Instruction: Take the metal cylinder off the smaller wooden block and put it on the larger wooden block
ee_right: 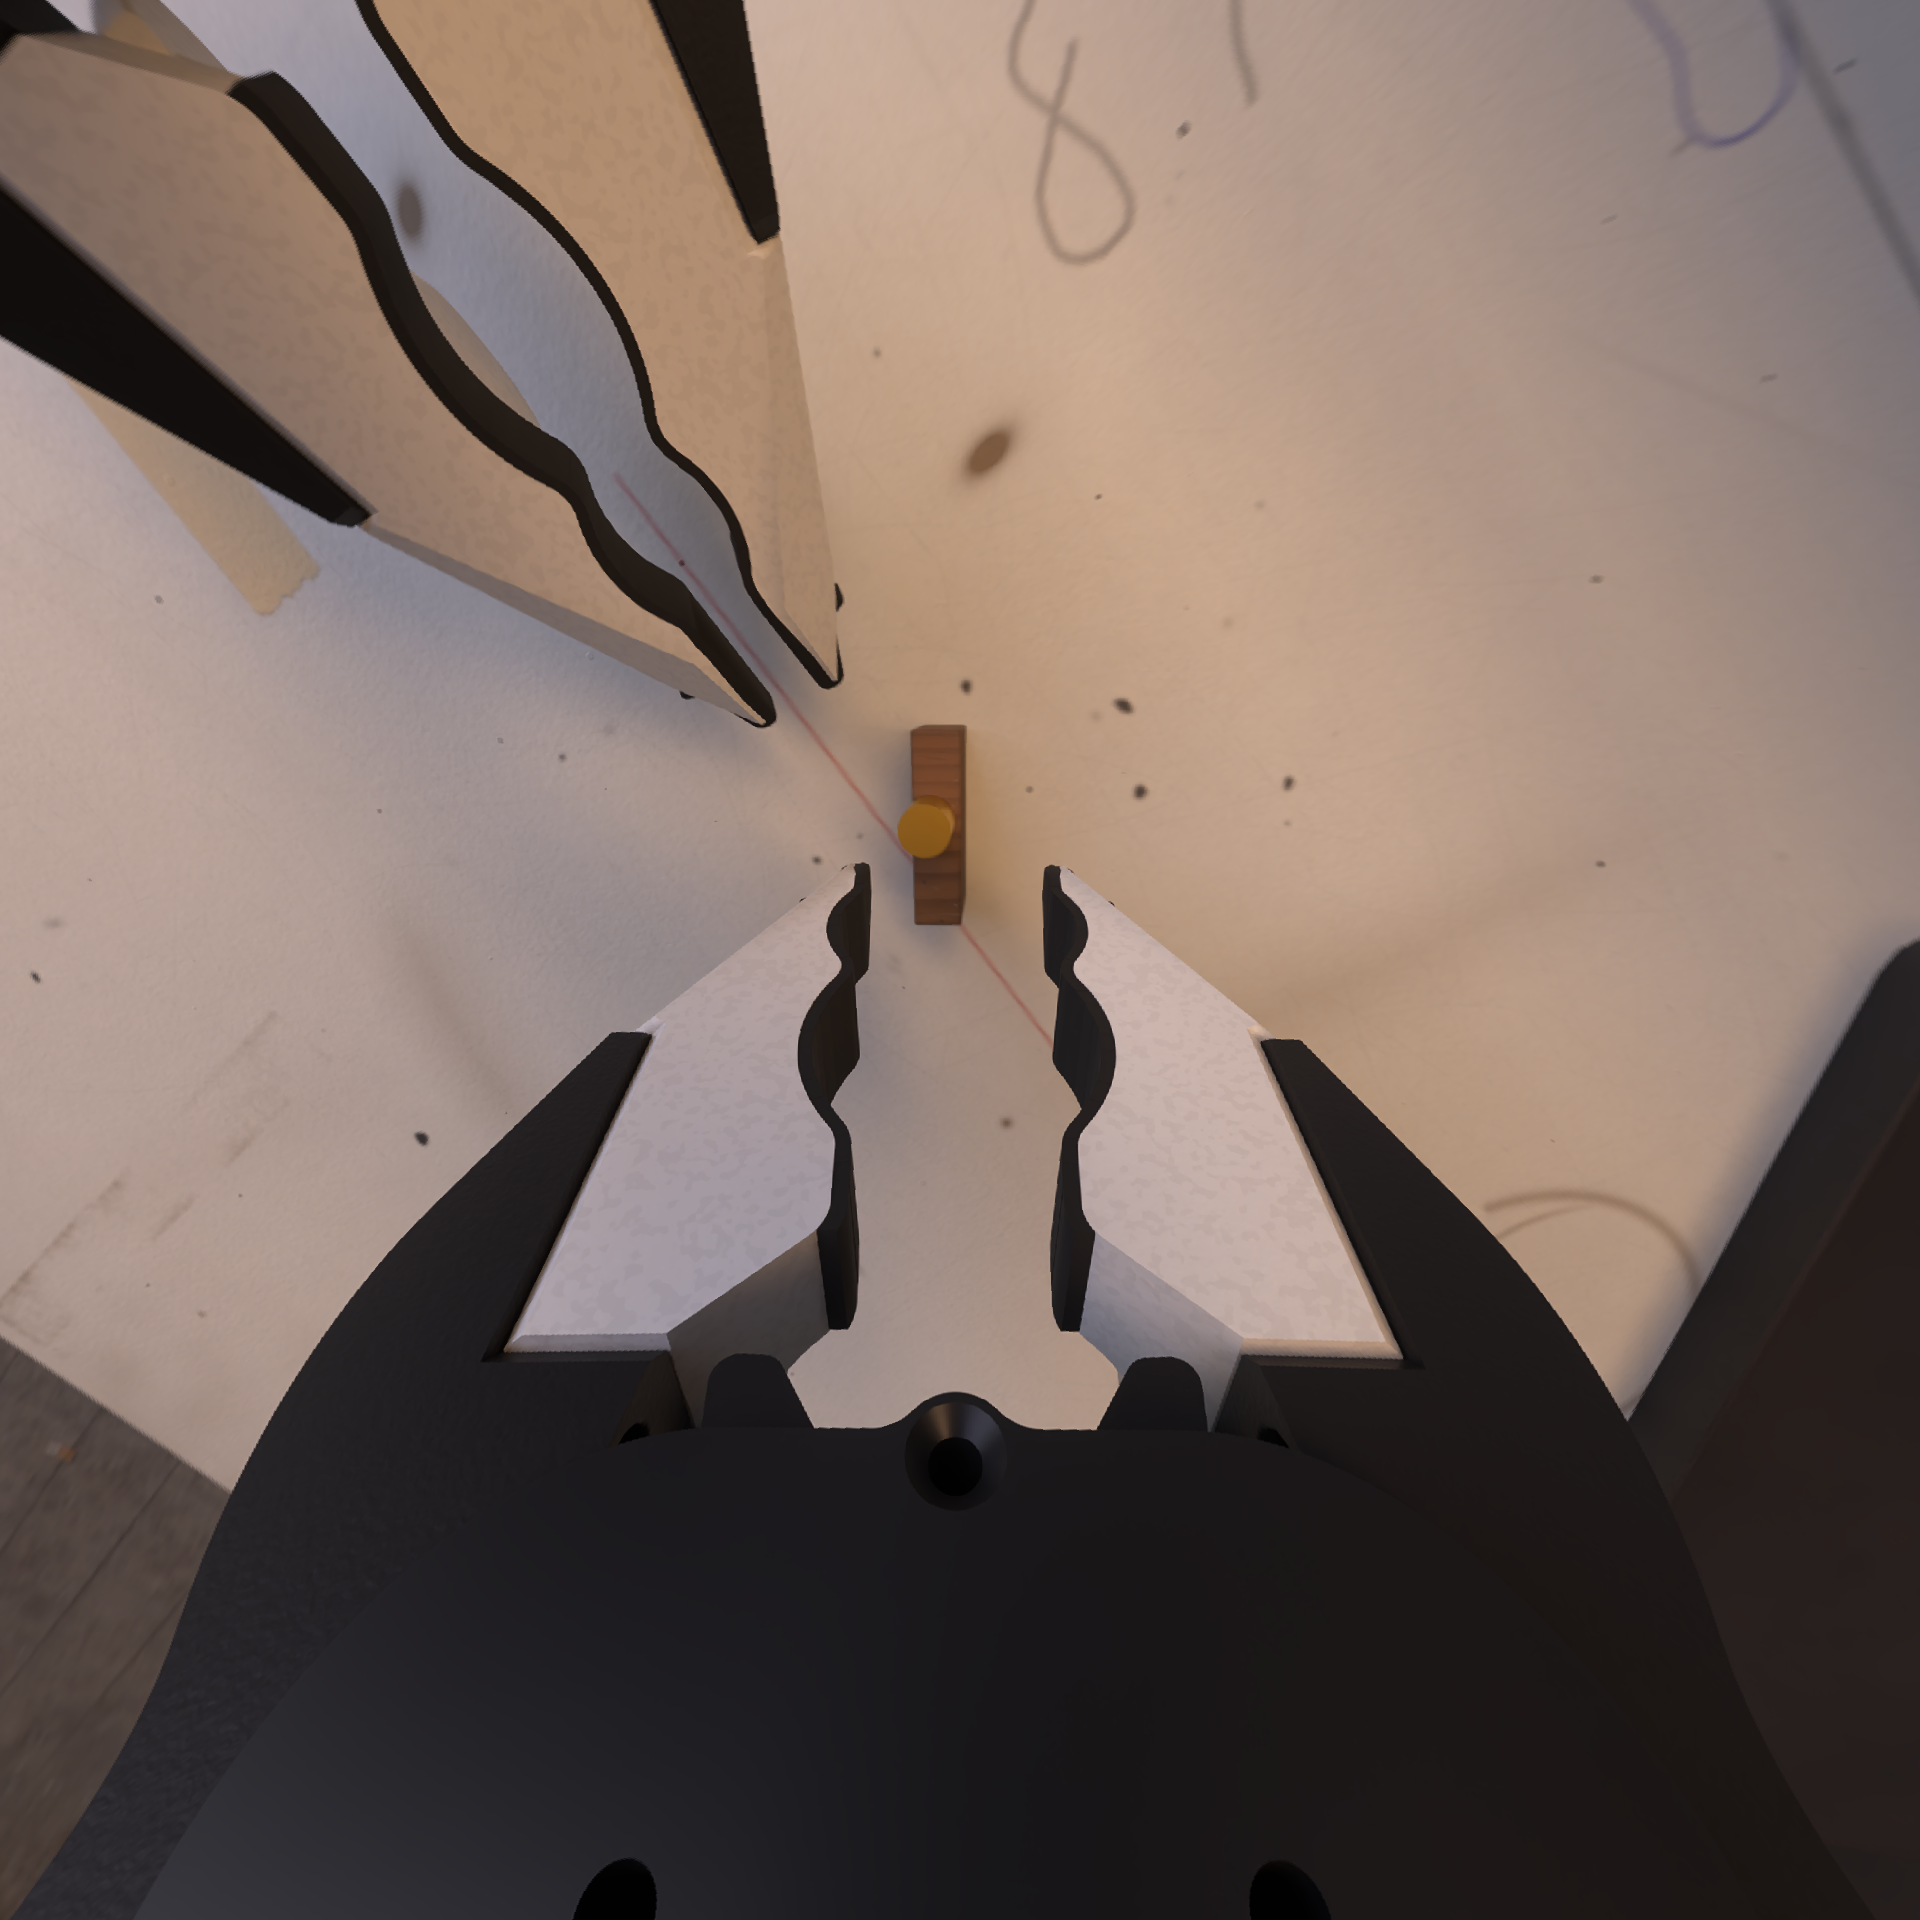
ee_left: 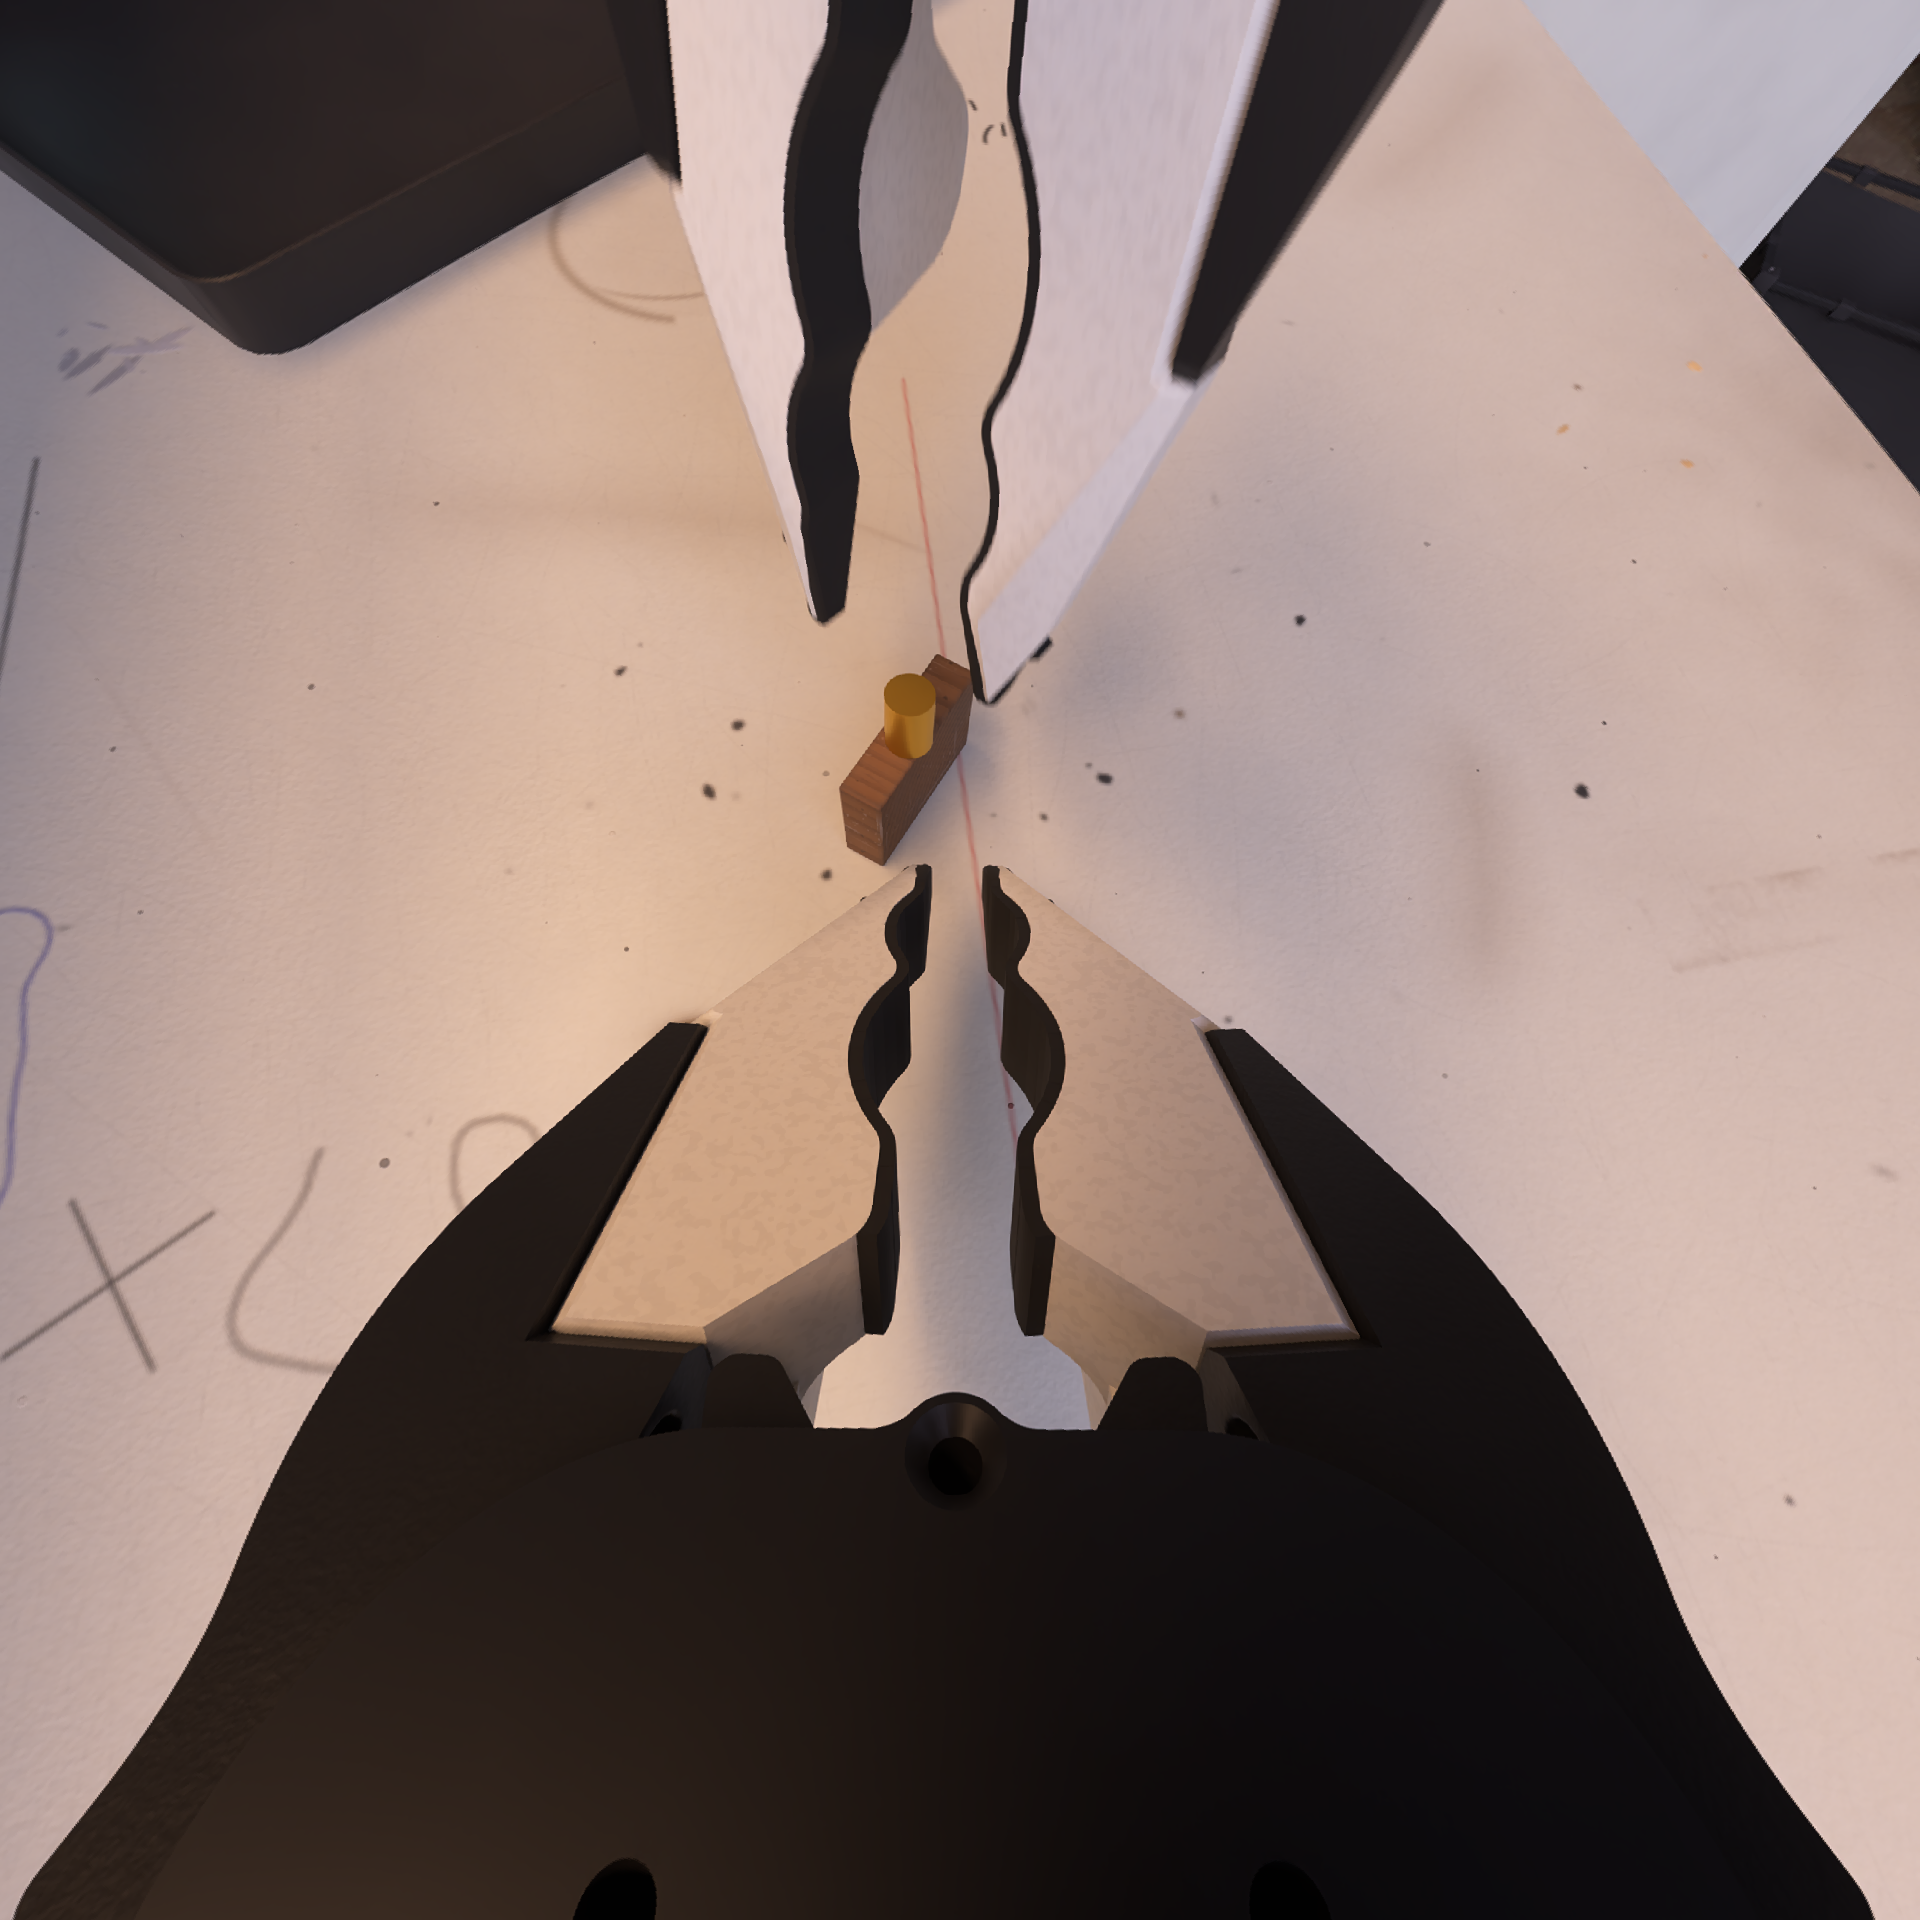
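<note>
Right tool (ee_right: 956, 883) hangs open just short of the metal cylinder (ee_right: 926, 828), which stands on a wooden block (ee_right: 938, 764); left tool (ee_left: 956, 883), narrowly parted and empty, faces the cylinder opposite.

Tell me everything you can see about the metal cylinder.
The metal cylinder is short, smooth and golden yellow, with a flat round top. It stands upright on the top of a brown wooden block, near one end, and touches only that block. Neither gripper holds it; both hover close by, apart from it.
</note>
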{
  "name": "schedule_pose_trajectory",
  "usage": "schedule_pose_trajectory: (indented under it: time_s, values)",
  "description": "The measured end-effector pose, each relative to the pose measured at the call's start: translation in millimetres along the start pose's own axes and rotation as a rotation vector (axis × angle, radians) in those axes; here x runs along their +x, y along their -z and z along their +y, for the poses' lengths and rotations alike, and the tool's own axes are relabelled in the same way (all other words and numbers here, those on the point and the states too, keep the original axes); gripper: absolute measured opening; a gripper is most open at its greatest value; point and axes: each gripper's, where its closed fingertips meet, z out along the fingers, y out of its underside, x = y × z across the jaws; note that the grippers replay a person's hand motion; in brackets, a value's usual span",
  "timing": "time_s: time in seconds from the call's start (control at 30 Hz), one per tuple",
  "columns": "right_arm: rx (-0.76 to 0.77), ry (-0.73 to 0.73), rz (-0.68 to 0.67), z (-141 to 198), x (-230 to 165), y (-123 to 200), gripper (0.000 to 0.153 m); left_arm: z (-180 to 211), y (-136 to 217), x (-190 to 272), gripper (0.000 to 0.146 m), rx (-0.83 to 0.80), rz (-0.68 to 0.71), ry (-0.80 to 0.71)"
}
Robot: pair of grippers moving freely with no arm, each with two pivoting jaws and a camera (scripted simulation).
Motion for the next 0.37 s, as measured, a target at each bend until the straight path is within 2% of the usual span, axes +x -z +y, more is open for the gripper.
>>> schedule_pose_trajectory:
  time_s: [0.07,0.13,0.23,0.37]
  values:
    - [0.071,-0.002,0.018,-0.5,5.4,8.9,0.031,0.1,0.4,-1.0,0.010,0.001,-0.003,0.002]
    - [0.165,0.024,0.028,-2.2,7.7,16.5,0.022,-0.3,0.5,-2.4,0.010,0.004,-0.011,0.005]
    - [0.287,0.104,-0.029,-6.3,-1.7,15.1,0.019,-0.4,-0.5,-6.0,0.009,0.004,-0.029,0.011]
    - [0.299,0.147,-0.017,-4.5,-3.4,2.1,0.020,-0.9,-1.2,-11.8,0.008,0.013,-0.056,0.035]
